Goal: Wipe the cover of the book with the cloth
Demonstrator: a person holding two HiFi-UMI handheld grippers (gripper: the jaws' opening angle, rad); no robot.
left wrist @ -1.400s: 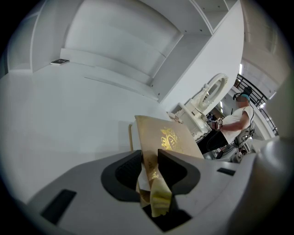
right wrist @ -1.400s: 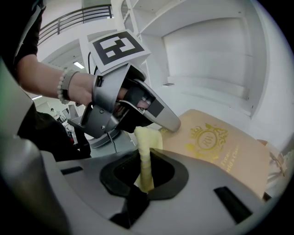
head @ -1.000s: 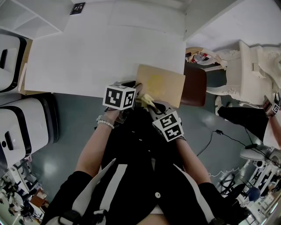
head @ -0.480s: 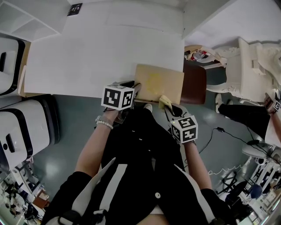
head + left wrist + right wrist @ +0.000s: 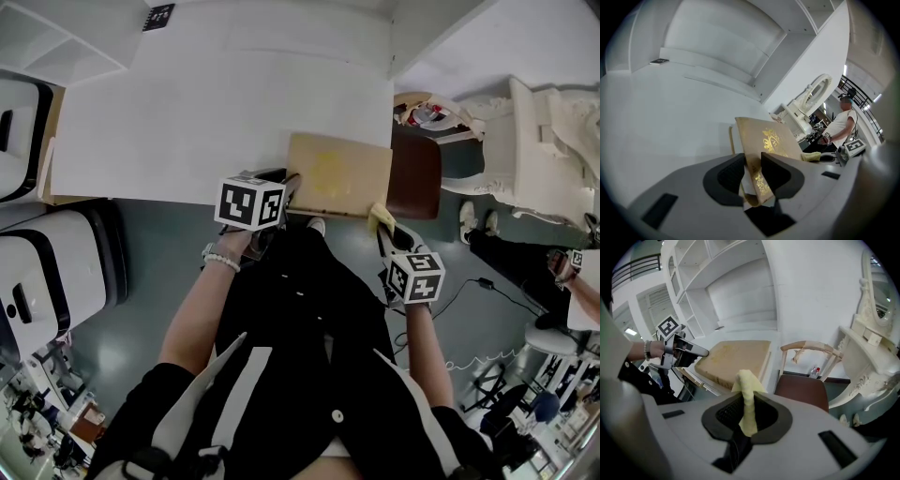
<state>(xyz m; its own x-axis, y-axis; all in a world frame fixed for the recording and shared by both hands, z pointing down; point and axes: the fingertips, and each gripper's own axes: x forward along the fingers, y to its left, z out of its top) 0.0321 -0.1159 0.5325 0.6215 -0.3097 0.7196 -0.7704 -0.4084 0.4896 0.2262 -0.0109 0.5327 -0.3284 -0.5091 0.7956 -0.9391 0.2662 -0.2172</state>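
head view: right tool (image 5: 383, 225) beside book (image 5: 339, 174)

Book (image 5: 339, 175) at table (image 5: 187, 122) edge; chair (image 5: 415, 180) right; cloth (image 5: 381, 217) beside corner.

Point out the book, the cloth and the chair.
book (image 5: 337, 175), head view, middle of its tan cover.
cloth (image 5: 747, 401), right gripper view, its yellow upright fold.
chair (image 5: 415, 183), head view, brown seat.

We see a white counter (image 5: 225, 122), a brown-seated chair (image 5: 415, 183) just beside its right end, and grey floor (image 5: 141, 272) below.
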